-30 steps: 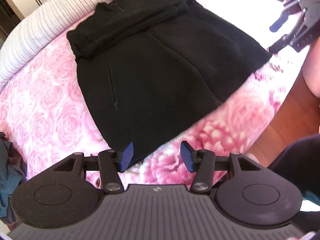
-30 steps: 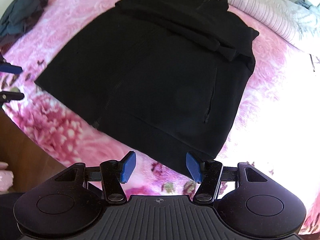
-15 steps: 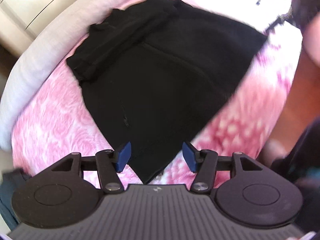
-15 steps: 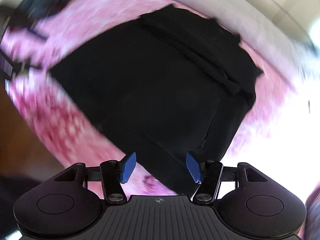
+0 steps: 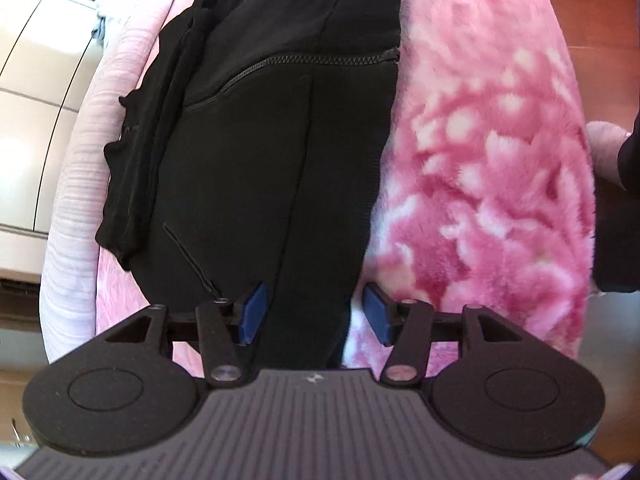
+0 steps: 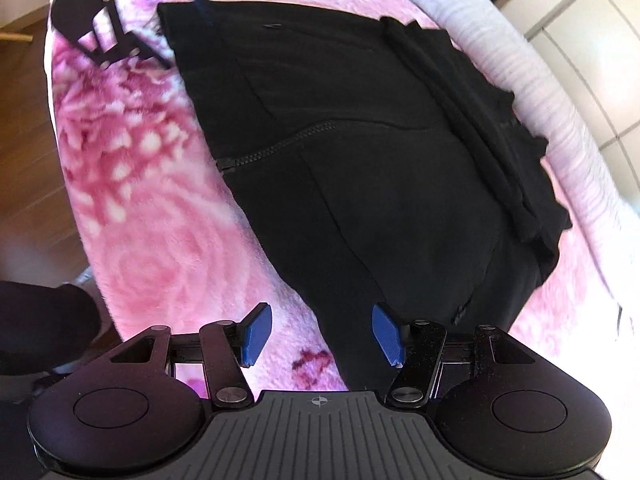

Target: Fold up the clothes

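Note:
A black zip-up jacket [image 5: 260, 140] lies flat on a pink floral blanket [image 5: 480, 200], its sleeves folded across the far end. In the left wrist view, my left gripper [image 5: 314, 314] stands open low over one near hem corner, with cloth between the blue pads but not pinched. In the right wrist view the jacket [image 6: 380, 160] runs away from my right gripper [image 6: 322, 334], which is open with the other hem corner by its right pad. The left gripper [image 6: 180, 24] also shows at the jacket's far corner in that view.
White ribbed bedding [image 5: 68, 200] borders the blanket beyond the jacket and shows again [image 6: 500, 40]. Pale cupboard doors [image 5: 24, 80] stand behind. Wooden floor [image 6: 24, 120] lies past the blanket's edge. A person's hand [image 5: 604, 148] and dark sleeve [image 5: 624, 216] are at the right.
Both grippers have dropped towards the bed and rolled. The jacket now fills each view, and a hem corner lies between each pair of pads. The jacket itself has not moved.

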